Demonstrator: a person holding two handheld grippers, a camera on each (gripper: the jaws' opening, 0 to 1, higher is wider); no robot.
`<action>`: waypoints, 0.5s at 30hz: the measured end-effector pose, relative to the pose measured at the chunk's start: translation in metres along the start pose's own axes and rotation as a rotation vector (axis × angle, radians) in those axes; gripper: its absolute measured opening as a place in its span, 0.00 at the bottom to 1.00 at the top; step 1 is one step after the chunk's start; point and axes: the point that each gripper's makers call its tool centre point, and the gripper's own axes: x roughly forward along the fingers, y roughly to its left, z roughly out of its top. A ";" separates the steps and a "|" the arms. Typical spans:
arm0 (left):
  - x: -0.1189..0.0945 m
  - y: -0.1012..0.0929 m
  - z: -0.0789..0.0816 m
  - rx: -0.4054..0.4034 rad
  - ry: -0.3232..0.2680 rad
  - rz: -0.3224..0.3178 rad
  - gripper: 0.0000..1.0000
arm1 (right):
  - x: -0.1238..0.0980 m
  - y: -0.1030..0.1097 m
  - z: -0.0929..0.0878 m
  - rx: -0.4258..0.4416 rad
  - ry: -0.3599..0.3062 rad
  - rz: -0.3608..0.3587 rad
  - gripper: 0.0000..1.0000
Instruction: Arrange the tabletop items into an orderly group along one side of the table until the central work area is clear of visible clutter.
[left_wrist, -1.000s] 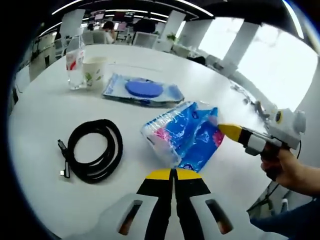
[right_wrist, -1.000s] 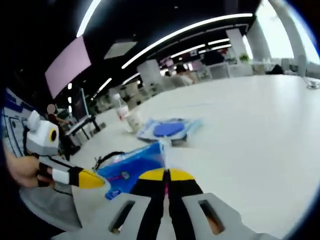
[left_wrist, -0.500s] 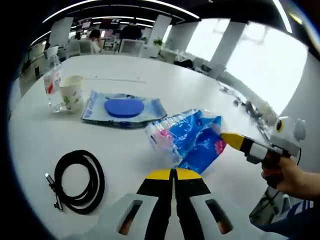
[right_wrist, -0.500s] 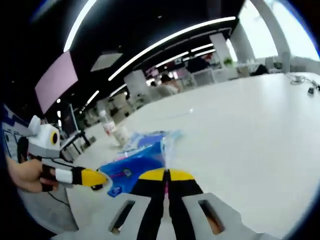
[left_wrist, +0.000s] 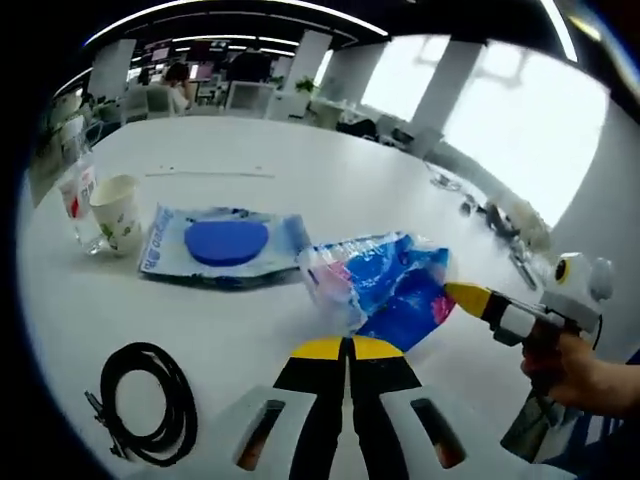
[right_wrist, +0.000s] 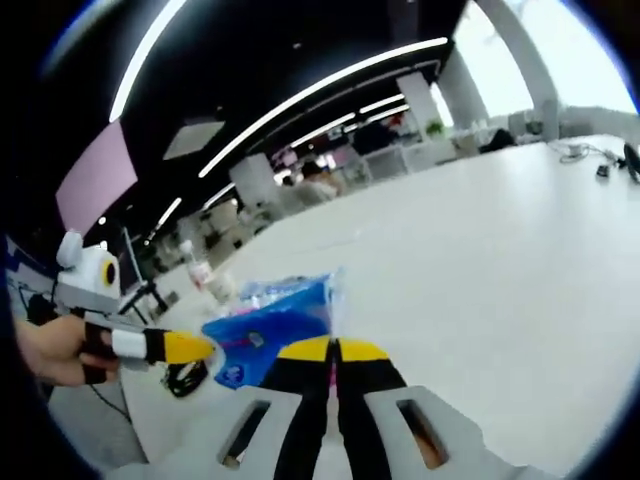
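A crumpled blue plastic bag (left_wrist: 385, 290) hangs just above the white table (left_wrist: 300, 160), its left end next to a flat blue packet (left_wrist: 220, 245) with a round disc inside. My right gripper (left_wrist: 452, 291) comes in from the right and is shut on the bag's right edge. In the right gripper view, the bag (right_wrist: 270, 322) rises from that gripper's (right_wrist: 333, 349) shut jaws. My left gripper (left_wrist: 348, 347) is shut just short of the bag, with nothing visible between its jaws. Its yellow tip (right_wrist: 203, 348) sits beside the bag's near end.
A paper cup (left_wrist: 118, 210) and a clear bottle (left_wrist: 72, 190) stand left of the flat packet. A coiled black cable (left_wrist: 150, 400) lies at the near left. A hand (left_wrist: 580, 365) holds the right gripper. Office desks and people sit beyond the table.
The right gripper has carried the blue bag toward the flat blue packet, so the two now sit close together. Both views have shifted with the hands; both grippers stay shut.
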 end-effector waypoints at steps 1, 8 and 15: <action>0.001 -0.001 0.003 0.004 -0.002 -0.003 0.00 | 0.001 -0.002 0.001 0.005 -0.001 -0.007 0.00; 0.014 0.001 0.016 0.036 0.006 -0.006 0.00 | 0.004 -0.008 0.009 0.018 -0.022 -0.027 0.00; 0.028 0.000 0.024 0.052 0.017 -0.015 0.00 | 0.006 -0.016 0.013 0.027 -0.027 -0.050 0.00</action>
